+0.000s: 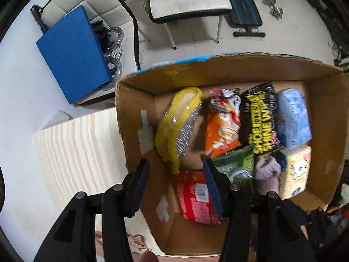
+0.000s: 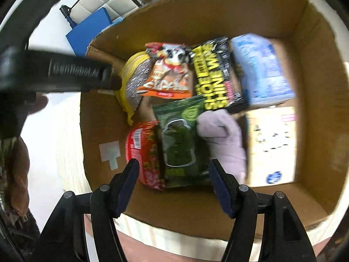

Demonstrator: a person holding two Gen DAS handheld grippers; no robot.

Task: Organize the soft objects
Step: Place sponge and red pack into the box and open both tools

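Observation:
A cardboard box (image 1: 218, 69) (image 2: 316, 87) holds several soft packs: a yellow sponge pack (image 1: 178, 122) (image 2: 130, 83), an orange snack bag (image 1: 222, 126) (image 2: 168, 74), a black shoe-wipes pack (image 1: 259, 118) (image 2: 216, 74), a blue tissue pack (image 1: 292, 118) (image 2: 261, 67), a green pack (image 1: 235, 166) (image 2: 178, 139), a red pack (image 1: 196, 196) (image 2: 141, 148), a lilac cloth (image 1: 266, 170) (image 2: 222, 135) and a cream tissue pack (image 1: 296, 170) (image 2: 272, 146). My left gripper (image 1: 175, 174) is open and empty over the box's left side. My right gripper (image 2: 174, 170) is open and empty above the green pack.
The box stands on a pale wooden board (image 1: 76, 152) on a white table (image 1: 21, 87). A blue flat box (image 1: 74, 52) (image 2: 87, 30) lies at the table's far edge. Chairs (image 1: 187, 0) and weights (image 1: 272, 4) are on the floor beyond. The left gripper's body (image 2: 65, 74) crosses the right wrist view.

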